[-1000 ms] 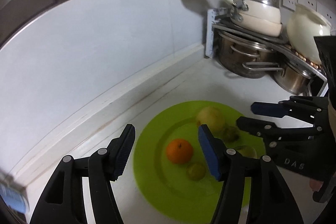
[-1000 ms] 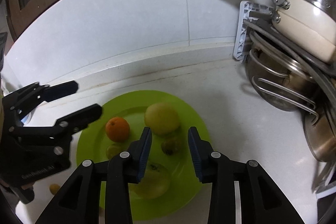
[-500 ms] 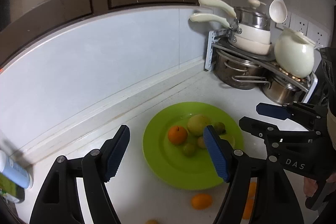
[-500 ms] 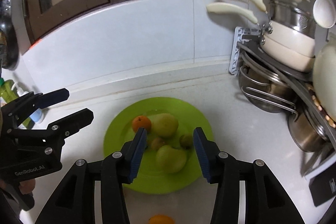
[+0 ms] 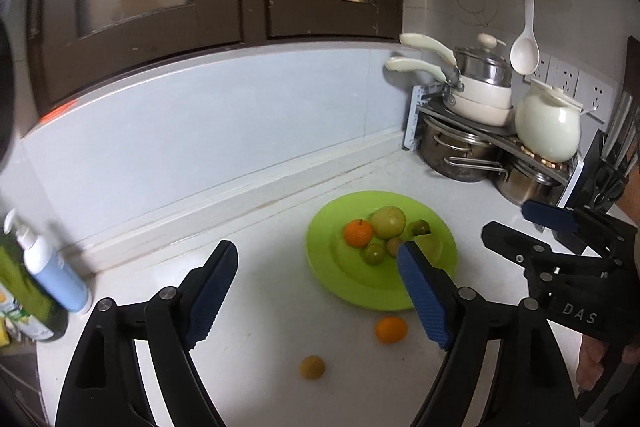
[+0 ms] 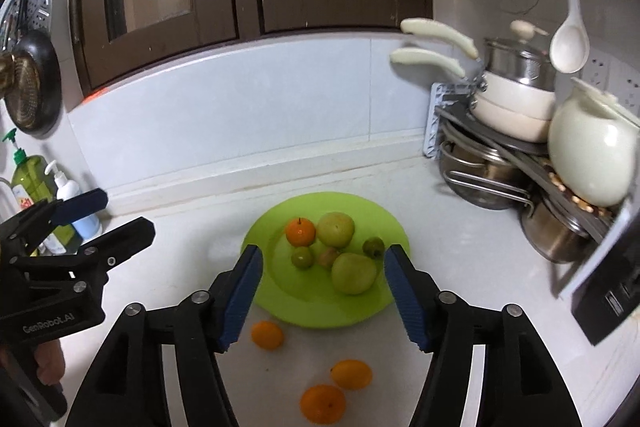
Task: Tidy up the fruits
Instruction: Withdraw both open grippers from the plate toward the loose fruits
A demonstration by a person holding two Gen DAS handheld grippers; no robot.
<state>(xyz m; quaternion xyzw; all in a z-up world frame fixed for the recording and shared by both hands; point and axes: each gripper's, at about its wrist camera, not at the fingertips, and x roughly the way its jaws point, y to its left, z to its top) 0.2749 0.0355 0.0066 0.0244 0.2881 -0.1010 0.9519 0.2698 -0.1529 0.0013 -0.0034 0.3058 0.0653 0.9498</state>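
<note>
Both tongs, left tongs point(image 5: 316, 291) and right tongs point(image 6: 322, 293), hang released and empty above the white surface point(image 6: 460, 267). Six fruits sit on the round lime-green plastic plate point(image 6: 276, 291), among them a small orange mandarin point(image 6: 300, 231); three orange fruits point(image 6: 267, 335) lie just beside its near rim.

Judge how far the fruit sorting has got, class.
Done: six fruits sit on the green plate, among them an orange and a pear. In hand: nothing; left claw and right claw are open. Left: at least three orange fruits on the counter.
</note>
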